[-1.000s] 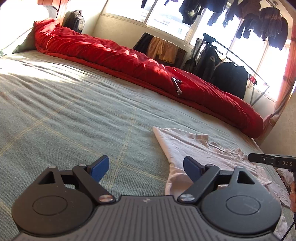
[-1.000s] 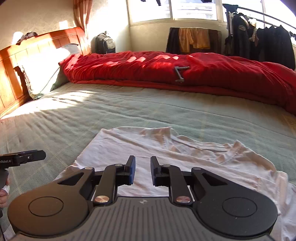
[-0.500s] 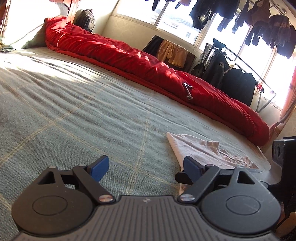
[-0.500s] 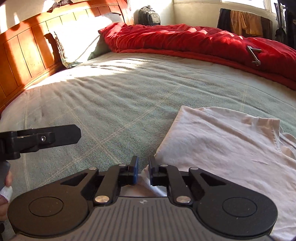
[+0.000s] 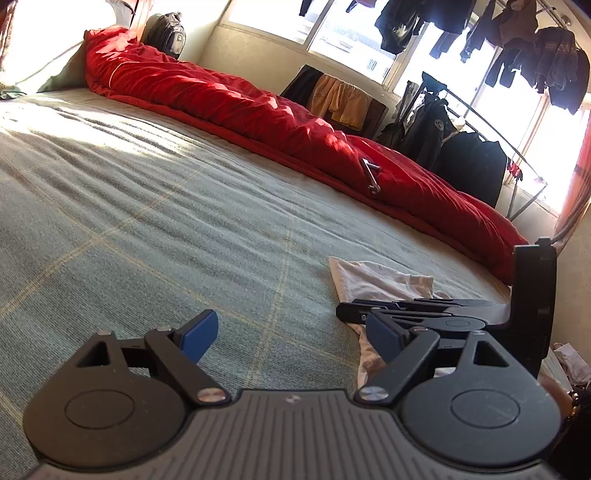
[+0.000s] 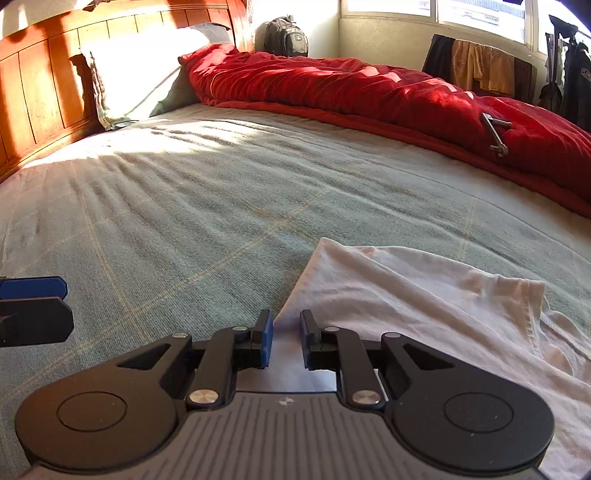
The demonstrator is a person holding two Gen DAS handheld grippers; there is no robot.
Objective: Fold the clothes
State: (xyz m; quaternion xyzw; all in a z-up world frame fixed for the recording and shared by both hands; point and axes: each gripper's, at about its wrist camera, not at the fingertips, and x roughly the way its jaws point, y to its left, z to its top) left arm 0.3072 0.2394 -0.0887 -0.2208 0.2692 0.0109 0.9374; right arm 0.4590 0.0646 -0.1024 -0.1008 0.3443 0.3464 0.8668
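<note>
The green bedspread (image 6: 221,206) lies bare and passable. Beyond it, the red duvet (image 6: 369,92) walls the far side. A metal tool (image 6: 495,134) rests on the duvet.

One bed (image 6: 221,206) is showing, with one red quilt (image 6: 351,85) lying along its far side and one pillow (image 6: 140,74) leaning at one headboard (image 6: 44,74). One white shirt (image 6: 424,295) is lying on it. One backpack (image 6: 286,35) is sitting in the corner. Two grippers are showing: left (image 5: 291,338), right (image 6: 286,343). One metal piece (image 6: 495,133) is resting on the quilt.
</note>
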